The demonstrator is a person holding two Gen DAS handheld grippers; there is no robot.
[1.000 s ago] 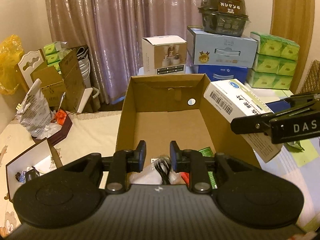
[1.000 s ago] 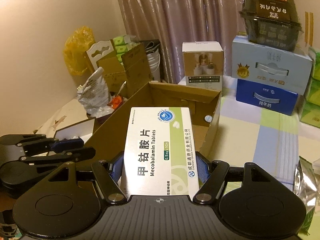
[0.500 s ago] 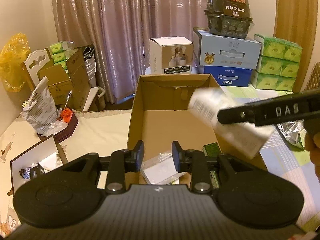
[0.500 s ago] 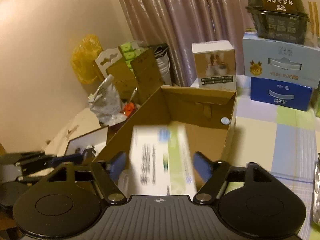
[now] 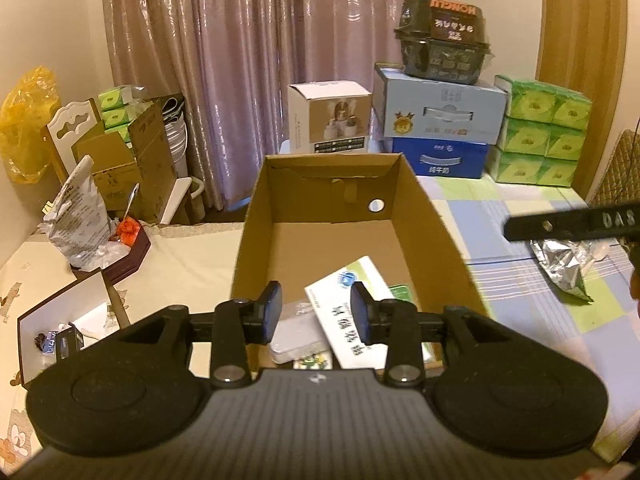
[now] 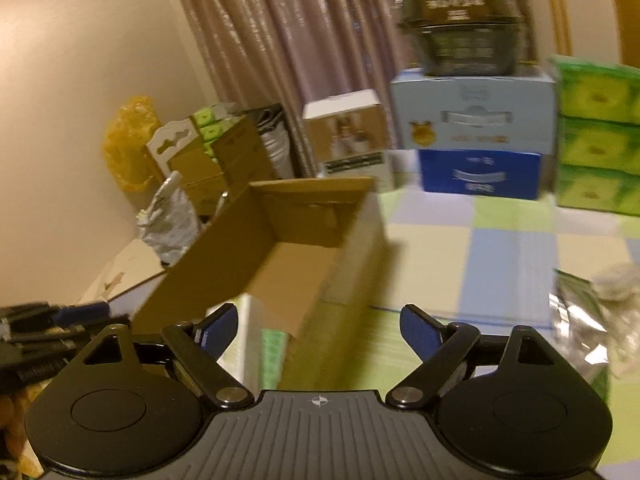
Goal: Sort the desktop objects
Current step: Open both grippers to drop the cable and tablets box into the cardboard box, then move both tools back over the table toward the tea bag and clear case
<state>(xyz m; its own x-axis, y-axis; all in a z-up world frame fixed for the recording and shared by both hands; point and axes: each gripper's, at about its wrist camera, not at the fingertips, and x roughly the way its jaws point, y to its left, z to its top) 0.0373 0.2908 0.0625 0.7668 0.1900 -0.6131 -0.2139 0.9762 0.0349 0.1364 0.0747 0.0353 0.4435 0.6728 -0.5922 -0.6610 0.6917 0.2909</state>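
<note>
An open cardboard box (image 5: 436, 216) stands on the bed in front of me. A white and green medicine box (image 5: 340, 292) lies inside it near the front, beside a flat silver case (image 5: 294, 338) and a green packet (image 5: 402, 294). My left gripper (image 5: 316, 314) hovers over the box's near edge, open and empty. My right gripper (image 6: 318, 326) is wide open and empty, to the right of the cardboard box (image 6: 304, 236); its finger (image 5: 568, 224) shows in the left wrist view. The right wrist view is blurred.
A silver foil bag (image 5: 562, 258) lies on the checked cover right of the box, also in the right wrist view (image 6: 580, 324). Stacked cartons (image 5: 440, 120) and green tissue packs (image 5: 540, 132) stand behind. A small open tray (image 5: 64, 320) and a crumpled bag (image 5: 78, 216) lie left.
My right gripper opened and dropped the medicine box into the cardboard box, then pulled back to the right. My left gripper rose and opened slightly.
</note>
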